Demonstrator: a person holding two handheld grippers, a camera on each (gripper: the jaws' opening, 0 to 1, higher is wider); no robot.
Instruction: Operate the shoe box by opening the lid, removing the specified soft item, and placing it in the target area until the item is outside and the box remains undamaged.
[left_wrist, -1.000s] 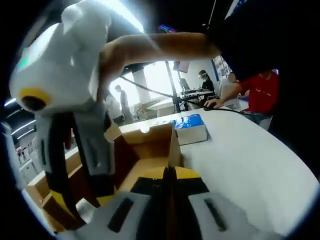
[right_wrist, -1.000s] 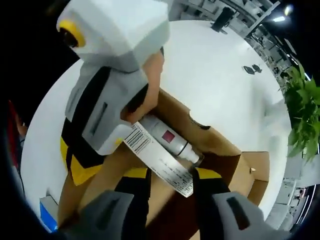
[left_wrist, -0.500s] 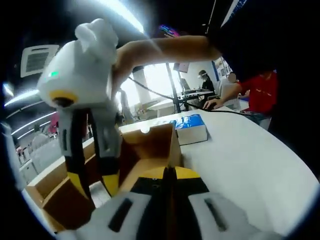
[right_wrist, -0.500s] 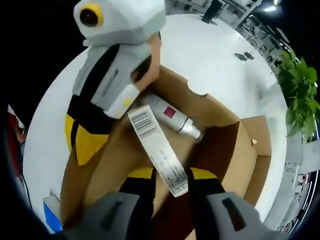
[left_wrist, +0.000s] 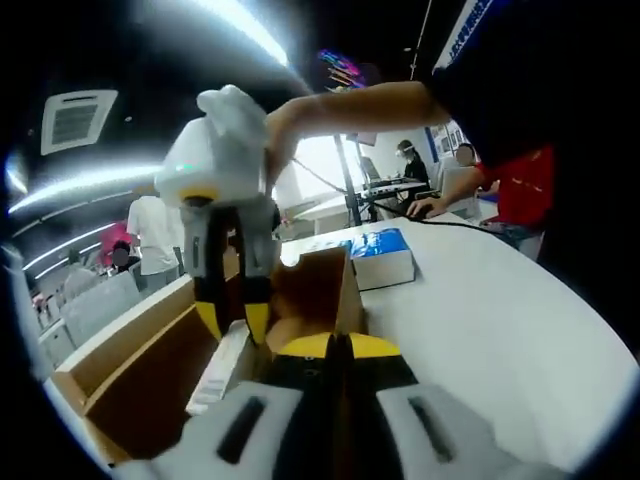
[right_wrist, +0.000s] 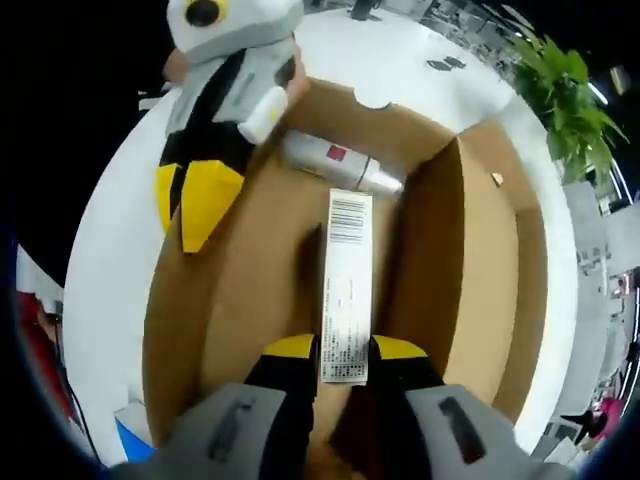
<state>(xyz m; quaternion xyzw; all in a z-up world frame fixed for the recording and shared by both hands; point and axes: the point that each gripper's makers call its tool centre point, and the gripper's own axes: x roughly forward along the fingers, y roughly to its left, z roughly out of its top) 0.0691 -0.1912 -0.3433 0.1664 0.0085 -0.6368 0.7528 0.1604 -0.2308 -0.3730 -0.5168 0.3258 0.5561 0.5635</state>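
Cardboard shoe box (right_wrist: 480, 250) lies open, right gripper (right_wrist: 345, 352) holding white carton (right_wrist: 347, 285).

print on white carton (right_wrist: 347, 288) too small; shoe box (right_wrist: 240, 290) near end cut off.

Brown cardboard shoe box (right_wrist: 250, 300); white barcoded carton (right_wrist: 346, 290); yellow-tipped black fingers (right_wrist: 290, 350); blue packet (left_wrist: 378, 243).
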